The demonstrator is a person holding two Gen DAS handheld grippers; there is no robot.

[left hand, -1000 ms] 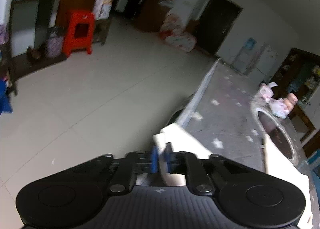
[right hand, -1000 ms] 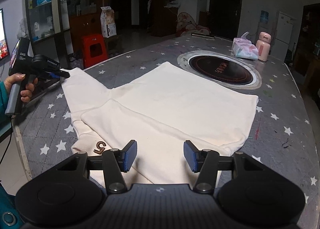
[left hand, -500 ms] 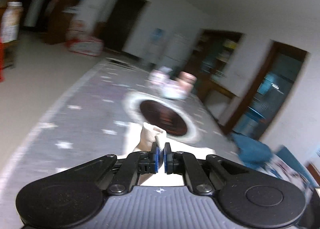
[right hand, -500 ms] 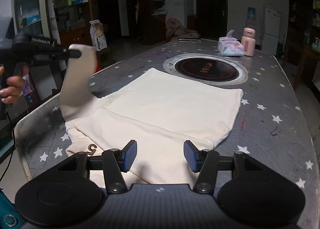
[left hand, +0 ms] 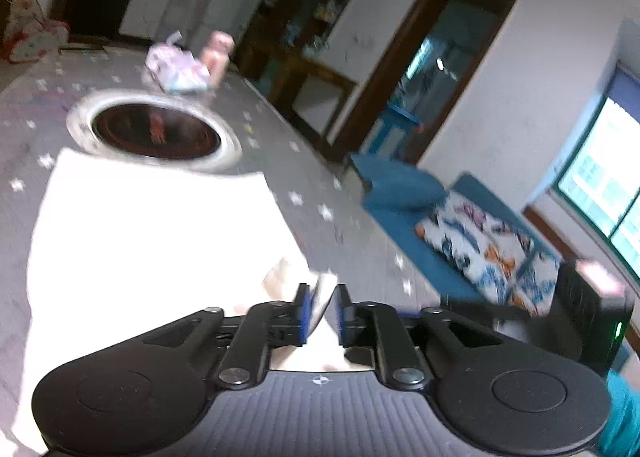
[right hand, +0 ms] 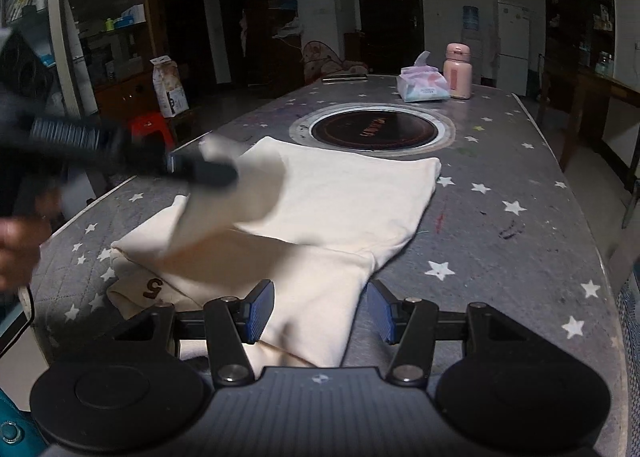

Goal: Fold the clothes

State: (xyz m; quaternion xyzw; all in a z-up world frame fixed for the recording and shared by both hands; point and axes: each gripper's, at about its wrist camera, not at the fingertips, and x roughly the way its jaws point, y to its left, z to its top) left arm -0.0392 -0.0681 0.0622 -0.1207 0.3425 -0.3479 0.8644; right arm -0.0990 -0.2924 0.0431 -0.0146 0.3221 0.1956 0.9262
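A cream sweatshirt (right hand: 340, 193) lies flat on the grey star-print table (right hand: 520, 241), with a brown "5" mark (right hand: 154, 287) near its left corner. In the right wrist view my left gripper (right hand: 208, 173), blurred, holds one sleeve (right hand: 244, 197) lifted over the garment's body. In the left wrist view the sleeve's cuff (left hand: 325, 289) stands between the left gripper's (left hand: 322, 313) jaws, which are opening, with a gap showing beside the cloth. The sweatshirt (left hand: 160, 225) spreads out below. My right gripper (right hand: 320, 311) hovers open over the near edge of the garment, holding nothing.
A round hob (right hand: 372, 127) is set into the table beyond the sweatshirt. A tissue pack (right hand: 424, 83) and a pink bottle (right hand: 458, 71) stand at the far end. A red stool (right hand: 150, 125) is off the left edge. A blue sofa (left hand: 480, 241) stands on the right.
The left gripper swung from the table's left edge up and across over the sweatshirt, carrying the sleeve with it, and its jaws have begun to part. The right gripper shifted only slightly.
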